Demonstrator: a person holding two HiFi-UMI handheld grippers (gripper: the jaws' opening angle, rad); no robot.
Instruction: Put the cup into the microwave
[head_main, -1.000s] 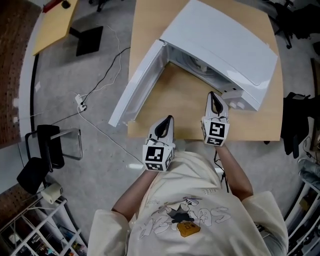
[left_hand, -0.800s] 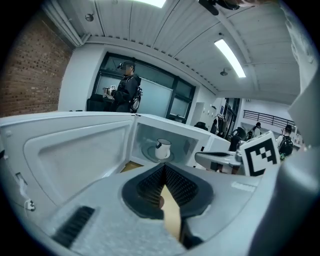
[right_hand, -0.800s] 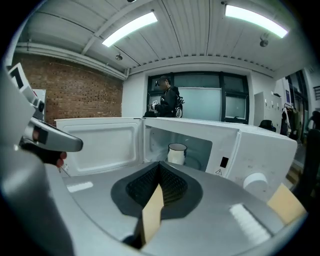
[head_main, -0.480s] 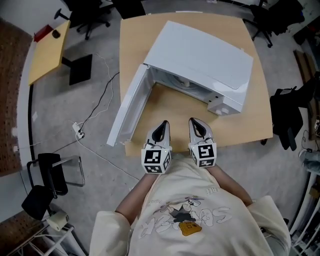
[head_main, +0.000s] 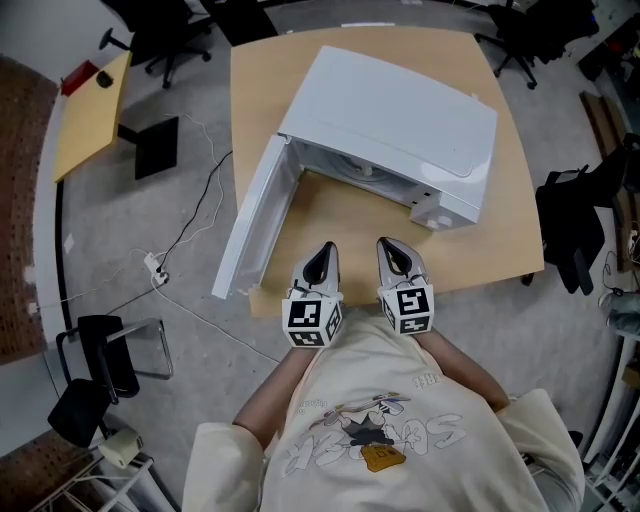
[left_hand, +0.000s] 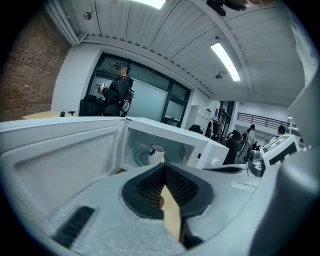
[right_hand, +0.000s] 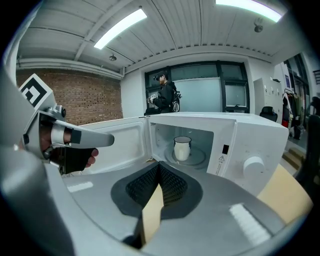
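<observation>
A white cup (right_hand: 182, 148) with a dark rim stands upright on the turntable inside the white microwave (head_main: 390, 110). The left gripper view also shows this cup (left_hand: 156, 153). The microwave's door (head_main: 250, 225) is swung wide open to the left. Both grippers sit side by side at the table's near edge, well short of the microwave and pointing at its opening. My left gripper (head_main: 322, 254) is shut with nothing between its pads (left_hand: 150, 182). My right gripper (head_main: 392, 248) is shut and empty too, its pads (right_hand: 170, 185) meeting at the tip.
The microwave stands on a wooden table (head_main: 510, 230) whose front edge runs under the grippers. A cable (head_main: 190, 220) trails on the floor to the left. A smaller table (head_main: 90, 110) is at far left and dark chairs (head_main: 575, 220) at right. A person (right_hand: 165, 97) stands far behind.
Both grippers drew back from the microwave toward the person's body, and the right one shifted left beside the left one. Over the last half second they hardly moved.
</observation>
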